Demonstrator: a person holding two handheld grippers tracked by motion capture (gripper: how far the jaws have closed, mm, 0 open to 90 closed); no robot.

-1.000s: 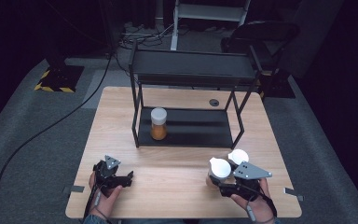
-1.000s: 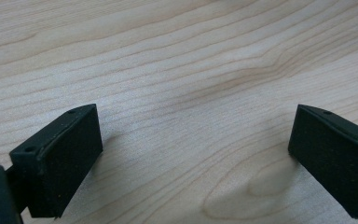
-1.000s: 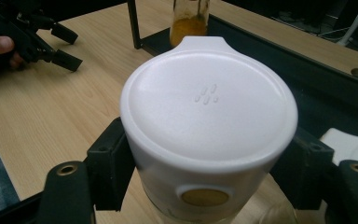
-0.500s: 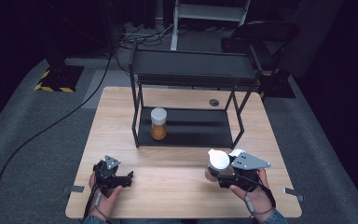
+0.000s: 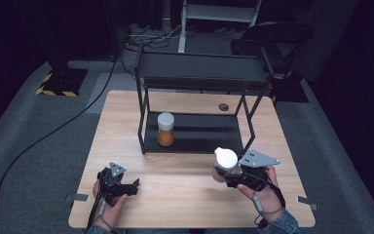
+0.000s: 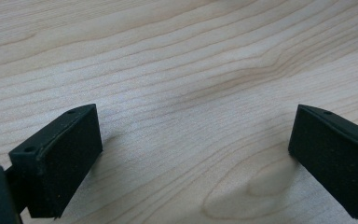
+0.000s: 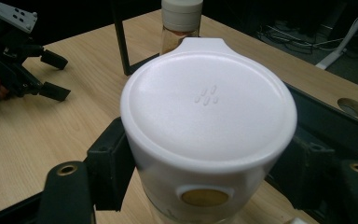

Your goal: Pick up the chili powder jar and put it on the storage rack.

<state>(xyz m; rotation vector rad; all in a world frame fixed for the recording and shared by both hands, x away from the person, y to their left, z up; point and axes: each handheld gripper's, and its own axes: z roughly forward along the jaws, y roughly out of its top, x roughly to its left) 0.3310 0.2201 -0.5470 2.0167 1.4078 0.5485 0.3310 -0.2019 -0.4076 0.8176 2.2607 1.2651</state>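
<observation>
**White-capped jar held at lower right, rack shelf ahead**

The right gripper (image 5: 226,176) sits in the lower right of the high view, its black jaws clamped on a clear jar with a broad white plastic flip-top lid (image 5: 225,158). In the right gripper view that lid (image 7: 208,105) takes up the middle of the frame, and the pads press on the jar's sides just under the lid's rim, one at lower left and one at lower right. Whether the jar's base touches the light wooden table (image 5: 185,200) or hangs just above it cannot be told.

The left gripper (image 5: 126,186) rests at the lower left of the high view, its jaws standing wide apart over bare wood with nothing between them, as the left gripper view confirms.

Near the centre of the high view a second jar with a white screw cap and orange-brown contents (image 5: 166,129) stands upright on the lower shelf of a black metal two-tier rack (image 5: 202,73).

The held jar is probably rigid and fairly light, though its smooth wall looks slippery and, if glass, breakable. The grip below the lid's overhang seems sound, since the rim would catch on the pads if the jar slid. Taking hold lower on the body would steady it against tipping.
</observation>
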